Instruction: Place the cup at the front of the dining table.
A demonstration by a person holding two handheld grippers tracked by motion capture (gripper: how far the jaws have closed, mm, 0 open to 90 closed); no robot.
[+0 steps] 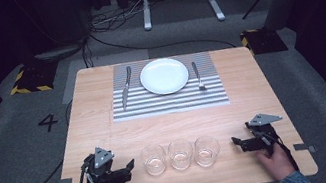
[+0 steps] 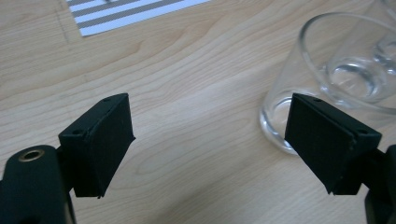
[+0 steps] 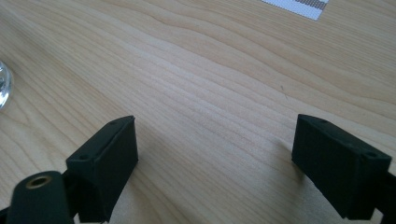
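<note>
Since three empty glasses stand in a row along the near edge of the worktop [image 1: 107,132], what counts is that the leftmost glass [image 1: 154,159] lies just beside the left tool [image 1: 126,169], toward the row's centre, upright with its mouth up. That tool is the nearer one; its jaws are spread with nothing between them, though in the left gripper view one pad seems to overlap the glass's base, perhaps only by perspective. Level and low, the right tool [image 1: 238,143] rests spread beside the rightmost glass [image 1: 206,150].
</note>
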